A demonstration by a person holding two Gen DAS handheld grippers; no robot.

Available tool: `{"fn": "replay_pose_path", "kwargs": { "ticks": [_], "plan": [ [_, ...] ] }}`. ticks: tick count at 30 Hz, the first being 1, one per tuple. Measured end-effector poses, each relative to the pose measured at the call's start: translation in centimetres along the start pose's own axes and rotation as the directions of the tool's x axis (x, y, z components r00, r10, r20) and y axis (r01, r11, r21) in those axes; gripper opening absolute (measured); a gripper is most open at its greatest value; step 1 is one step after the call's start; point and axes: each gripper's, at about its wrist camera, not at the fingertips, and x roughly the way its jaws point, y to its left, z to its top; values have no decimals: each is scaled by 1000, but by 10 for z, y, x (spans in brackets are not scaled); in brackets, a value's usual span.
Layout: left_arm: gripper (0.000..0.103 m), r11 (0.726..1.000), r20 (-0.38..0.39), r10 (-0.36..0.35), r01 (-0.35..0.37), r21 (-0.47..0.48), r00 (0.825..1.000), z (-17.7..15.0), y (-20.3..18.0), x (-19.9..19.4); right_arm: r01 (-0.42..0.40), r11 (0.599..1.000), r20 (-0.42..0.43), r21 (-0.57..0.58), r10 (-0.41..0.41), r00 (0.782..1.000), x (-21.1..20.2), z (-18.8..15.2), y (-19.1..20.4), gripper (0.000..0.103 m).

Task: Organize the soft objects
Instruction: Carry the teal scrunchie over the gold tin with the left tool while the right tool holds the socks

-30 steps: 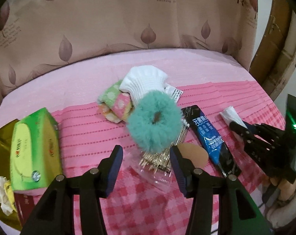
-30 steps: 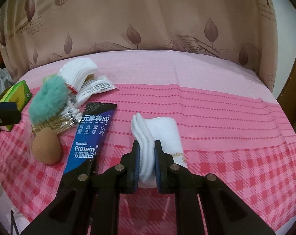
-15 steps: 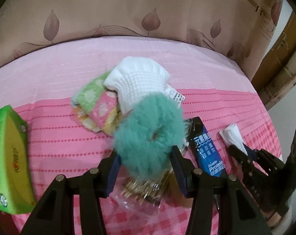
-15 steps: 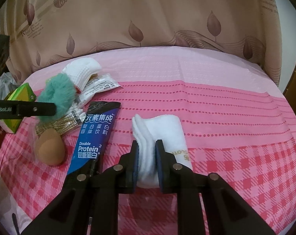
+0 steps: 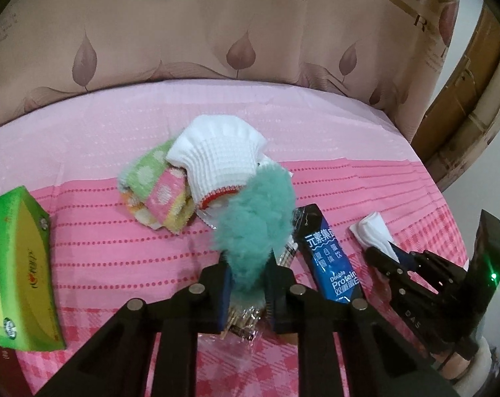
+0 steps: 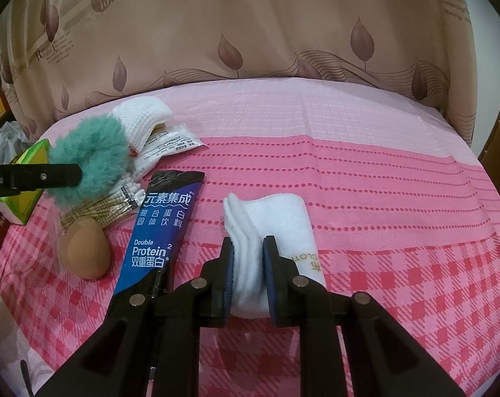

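Observation:
A teal fluffy scrunchie (image 5: 256, 218) sits between the jaws of my left gripper (image 5: 248, 264), which are closing, and the pads squeeze its lower part. In the right wrist view the scrunchie (image 6: 91, 162) hangs off that gripper's finger (image 6: 44, 175) over a bag of cotton swabs (image 6: 117, 205). My right gripper (image 6: 248, 248) is shut on a folded white cloth (image 6: 276, 221) lying on the pink checked tablecloth (image 6: 415, 231). A white ribbed sock (image 5: 216, 158) and folded dotted towels (image 5: 154, 192) lie just beyond the scrunchie.
A green tissue box (image 5: 15, 264) stands at the left. A blue protein sachet (image 6: 160, 228) and a beige egg-shaped sponge (image 6: 84, 251) lie between the two grippers. A leaf-patterned curtain (image 6: 250, 33) hangs behind the table.
My left gripper moved forward onto the teal scrunchie and its jaws went from wide apart to squeezing it. The right gripper stayed where it was, shut on the white cloth.

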Motion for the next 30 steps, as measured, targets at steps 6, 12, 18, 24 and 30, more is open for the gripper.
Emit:
{"fn": "replay_pose_path", "kwargs": {
  "ticks": [6,12,18,24,30],
  "plan": [
    [16,1000,27,16,-16,14,1000,-2,1,-21,0,1000,0,0,0,1000,0,0,0,17],
    [16,999,53,49,-50,16,997,-7,6,-46,1,1000,0,0,-1,1000,0,0,0,17],
    [16,994,74,106,-105,-17,992,-15,26,-74,1,1000,0,0,-1,1000,0,0,0,17],
    [16,984,88,176,-173,-38,980,-20,48,-98,2,1000,0,-2,-2,1000,0,0,1,17],
    [16,962,118,269,-262,-75,956,-25,82,-134,4,1000,0,-4,-4,1000,1,0,1,17]
  ]
}}
